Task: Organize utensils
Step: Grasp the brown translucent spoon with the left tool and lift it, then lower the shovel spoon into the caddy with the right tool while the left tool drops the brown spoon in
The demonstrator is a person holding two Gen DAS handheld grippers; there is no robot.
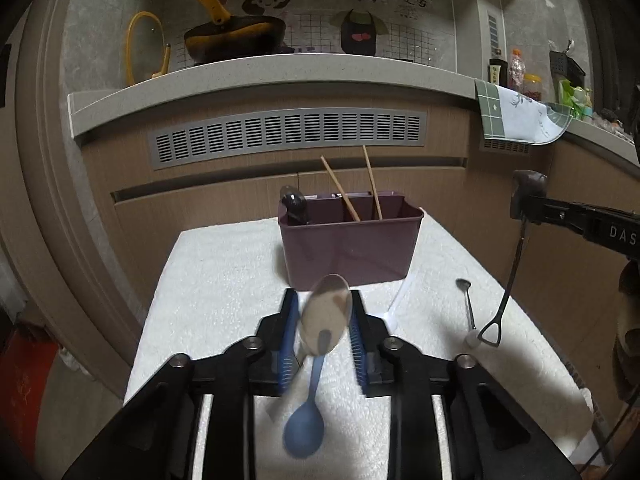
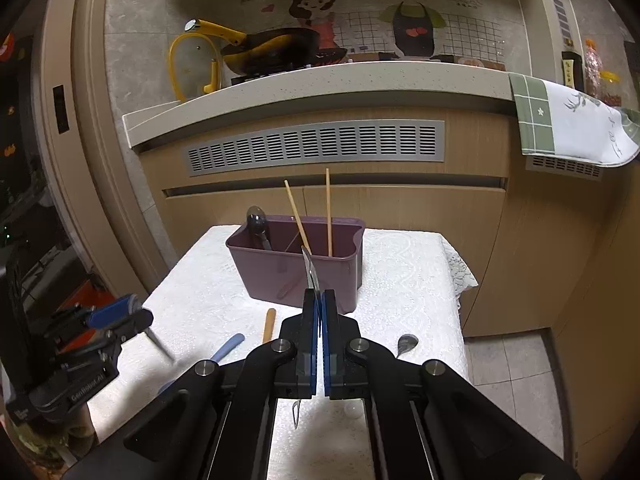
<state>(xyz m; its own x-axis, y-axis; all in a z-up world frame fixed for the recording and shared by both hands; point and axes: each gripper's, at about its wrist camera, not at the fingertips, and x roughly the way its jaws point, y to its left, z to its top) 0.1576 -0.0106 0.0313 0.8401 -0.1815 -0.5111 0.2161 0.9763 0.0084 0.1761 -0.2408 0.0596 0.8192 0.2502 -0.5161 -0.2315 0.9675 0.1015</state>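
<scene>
A purple utensil caddy (image 1: 350, 246) (image 2: 296, 276) stands at the far side of the white cloth-covered table (image 1: 224, 276). It holds two wooden chopsticks (image 1: 340, 190) (image 2: 328, 216) and a dark spoon (image 1: 294, 208) (image 2: 258, 224). My left gripper (image 1: 324, 314) (image 2: 136, 320) is shut on a metal spoon (image 1: 326, 316), bowl up and blurred. A blue plastic spoon (image 1: 306, 428) (image 2: 228, 346) lies on the cloth below it. My right gripper (image 2: 319, 300) (image 1: 520, 204) is shut on a black shovel-handled spoon (image 1: 510, 280) (image 2: 310, 270), hanging handle down.
A small metal spoon (image 1: 466, 304) (image 2: 406, 344), a white utensil (image 1: 398, 304) and a wooden handle (image 2: 269, 324) lie on the cloth. Behind is a counter (image 1: 280, 80) with a yellow-handled pan (image 1: 236, 36) and a hanging towel (image 1: 516, 116). Tiled floor (image 2: 516, 380) lies right of the table.
</scene>
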